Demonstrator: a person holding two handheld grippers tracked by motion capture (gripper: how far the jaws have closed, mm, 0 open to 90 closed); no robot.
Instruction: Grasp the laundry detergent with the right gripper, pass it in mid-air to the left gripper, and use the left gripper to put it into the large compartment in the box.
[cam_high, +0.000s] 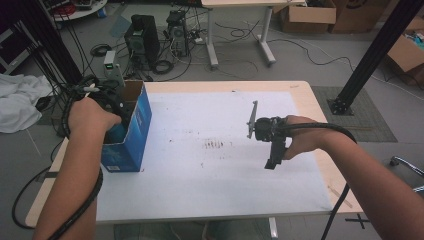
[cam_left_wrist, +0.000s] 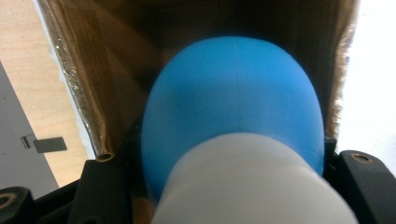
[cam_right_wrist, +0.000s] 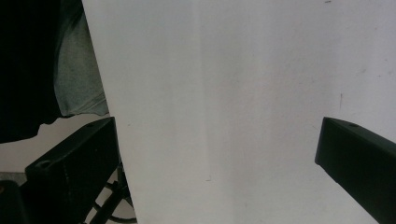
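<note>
Jaws of the left gripper (cam_left_wrist: 233, 186) are closed on a blue bulb-shaped object (cam_left_wrist: 233, 107) with a white ribbed end (cam_left_wrist: 252, 182); both black jaws flank it low in the left gripper view, pressed against its sides. What the object is cannot be made out, since it sits too near the lens and is blurred. It hangs inside the open blue cardboard box (cam_high: 131, 131), whose brown inner walls (cam_left_wrist: 102, 79) rise around it. The box floor is hidden behind the object, so whether the object touches it cannot be told.

From the high view, the left hand (cam_high: 90, 117) is sunk into the box mouth at the table's left edge, and the gripper's jaws are concealed by the box wall and the hand. A black cable (cam_high: 80, 210) trails down along the forearm.

Jaws of the right gripper (cam_right_wrist: 215, 154) stand wide apart with nothing between them. They hang above the white sheet (cam_high: 220, 165) covering the table (cam_high: 310, 100), near its right side, well apart from the box. The right hand (cam_high: 300, 137) covers much of the gripper body in the high view. A dark shape and grey fabric (cam_right_wrist: 77, 74) at the left of the right gripper view are cut off and cannot be identified.
</note>
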